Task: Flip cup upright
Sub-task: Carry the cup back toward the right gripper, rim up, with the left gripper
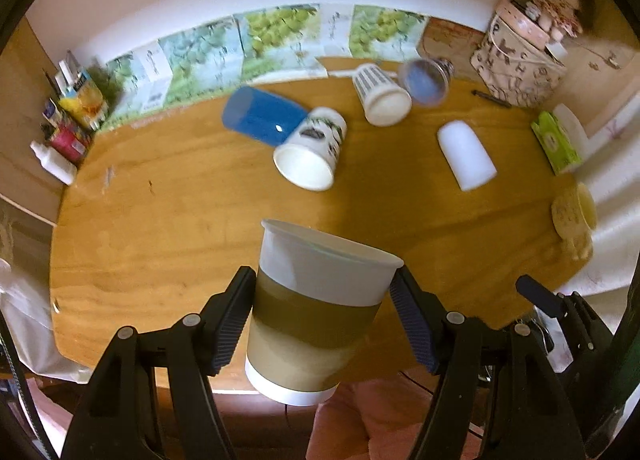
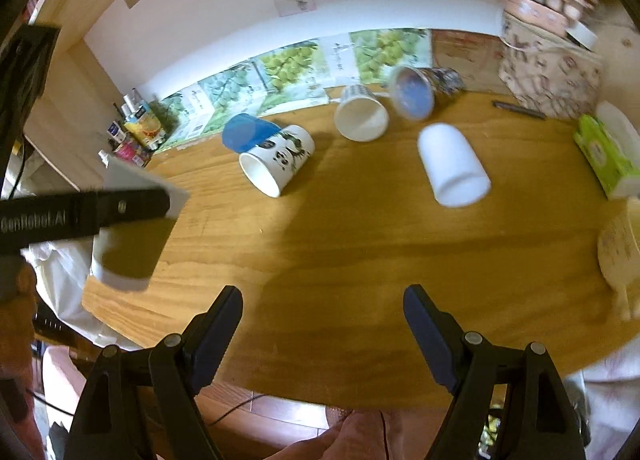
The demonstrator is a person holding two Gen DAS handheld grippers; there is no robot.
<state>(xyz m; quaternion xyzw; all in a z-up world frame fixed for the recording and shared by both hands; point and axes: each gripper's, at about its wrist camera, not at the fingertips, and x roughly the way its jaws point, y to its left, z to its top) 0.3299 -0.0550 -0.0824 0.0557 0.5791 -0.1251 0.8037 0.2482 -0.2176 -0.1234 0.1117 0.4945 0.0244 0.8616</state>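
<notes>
My left gripper point(image 1: 322, 310) is shut on a white paper cup with brown and tan bands point(image 1: 316, 308), held rim-up and slightly tilted over the table's near edge. The same cup shows at the left of the right wrist view point(image 2: 128, 244), gripped near its rim by the left gripper. My right gripper point(image 2: 322, 324) is open and empty above the near part of the wooden table point(image 2: 340, 244). Several cups lie on their sides farther back: a panda-print cup point(image 2: 276, 161), a blue cup point(image 2: 246, 131), a striped cup point(image 2: 360, 113), a clear cup point(image 2: 416, 91) and a plain white cup point(image 2: 452, 163).
A patterned round box point(image 2: 548, 71) stands at the back right, a green tissue pack point(image 2: 604, 155) at the right edge, a cream animal-shaped mug point(image 2: 620, 260) near right. Small bottles and boxes point(image 2: 136, 131) crowd the back left corner. A pen point(image 2: 518, 109) lies by the box.
</notes>
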